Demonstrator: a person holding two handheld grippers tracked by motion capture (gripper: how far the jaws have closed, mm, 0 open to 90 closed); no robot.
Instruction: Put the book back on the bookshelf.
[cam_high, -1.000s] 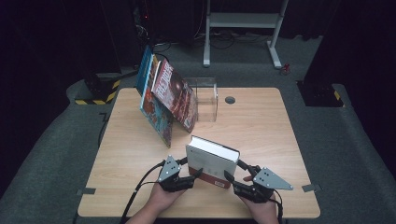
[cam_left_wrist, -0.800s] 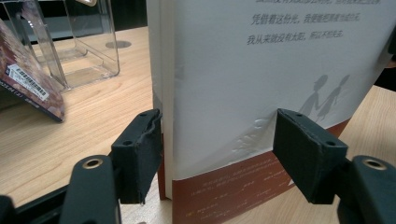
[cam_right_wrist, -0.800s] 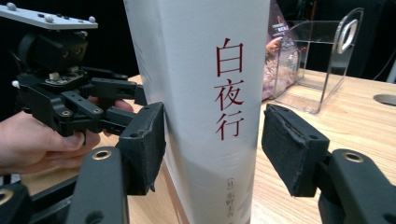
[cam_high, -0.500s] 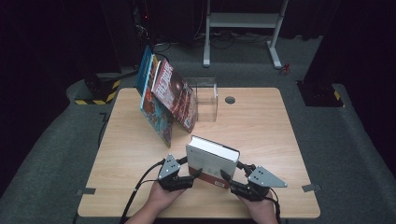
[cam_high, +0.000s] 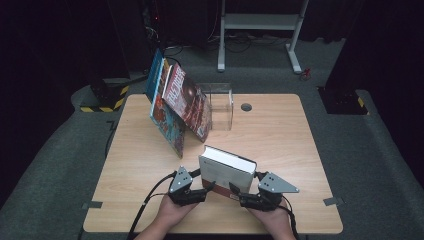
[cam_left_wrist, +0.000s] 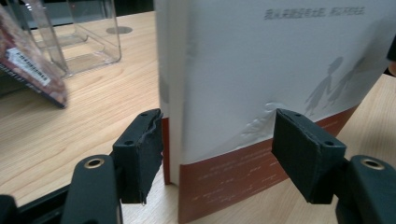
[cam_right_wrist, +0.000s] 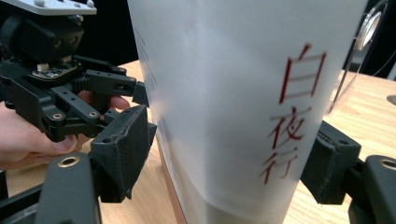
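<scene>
While upright, book (cam_high: 227, 170) sits between both jaws | contact unclear

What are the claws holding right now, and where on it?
Both grip the white book, stood upright: left claw across its lower spine-side edge, right claw across its lower spine end.

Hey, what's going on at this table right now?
A person holds a thick white book upright near the front edge of a wooden table, with the left gripper and the right gripper at its two lower ends. In each gripper view the jaws straddle the book; whether they actually clamp it is hard to tell. Farther back, a few colourful books lean against a clear plastic stand.
</scene>
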